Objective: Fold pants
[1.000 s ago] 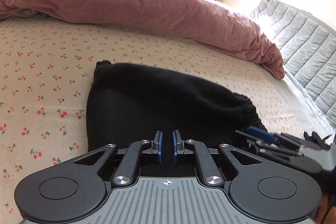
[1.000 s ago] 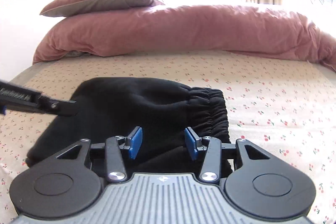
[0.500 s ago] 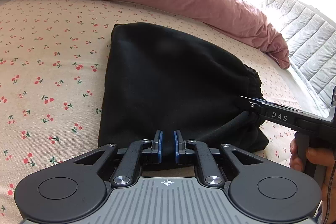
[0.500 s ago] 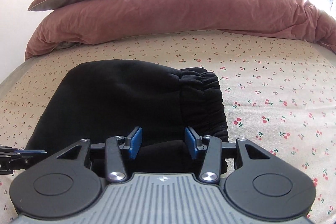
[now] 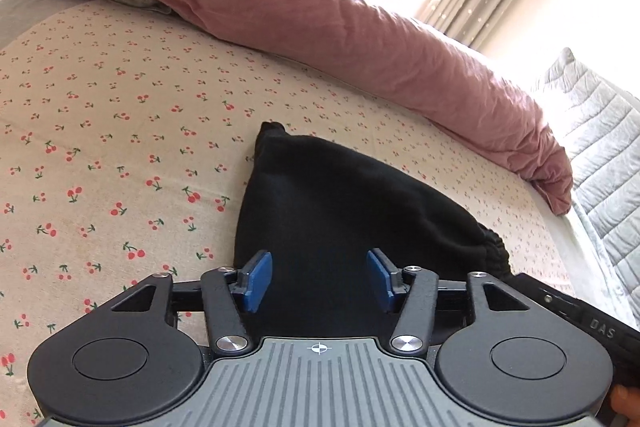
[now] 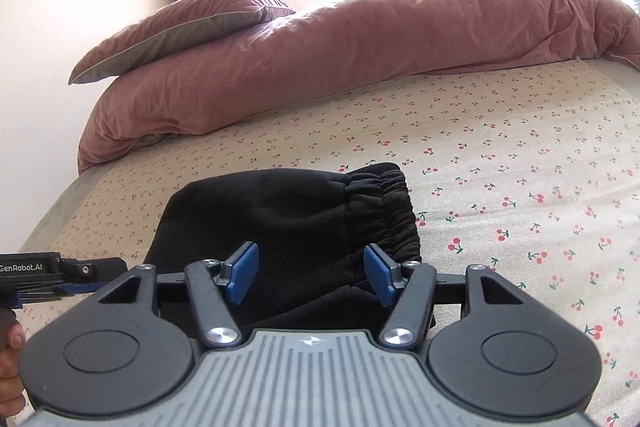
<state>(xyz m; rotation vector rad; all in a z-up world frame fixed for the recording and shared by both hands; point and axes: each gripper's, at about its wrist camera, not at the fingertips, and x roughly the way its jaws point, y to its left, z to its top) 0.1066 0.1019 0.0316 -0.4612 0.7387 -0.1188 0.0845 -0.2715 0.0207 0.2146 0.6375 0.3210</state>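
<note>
both grippers now open, nothing between the blue pads. left gripper (image 5: 319, 279): almost shut on the near edge of the black pants (image 5: 340, 211) a moment ago, now jaws just opened wide, cloth released. right gripper (image 6: 311, 274): half open before, now opened a bit more, also empty. both lifted and pulled back a little from the cloth, compared with half a second ago.

pants lying as a compact folded bundle on the cherry-print sheet (image 5: 100, 147), near the front edge of the bed, elastic waistband (image 6: 380, 211) on the right side of the bundle, well apart from the pink duvet (image 6: 360, 59) and the pillow (image 6: 180, 27) behind. part of a hand (image 6: 10, 359) visible at the left edge of the right wrist view, on the handle of the other tool.

meaning for the task, as a judgement: last fold probably finished and let go; bundle looking neat, so little or nothing left, maybe only a small smoothing.
</note>
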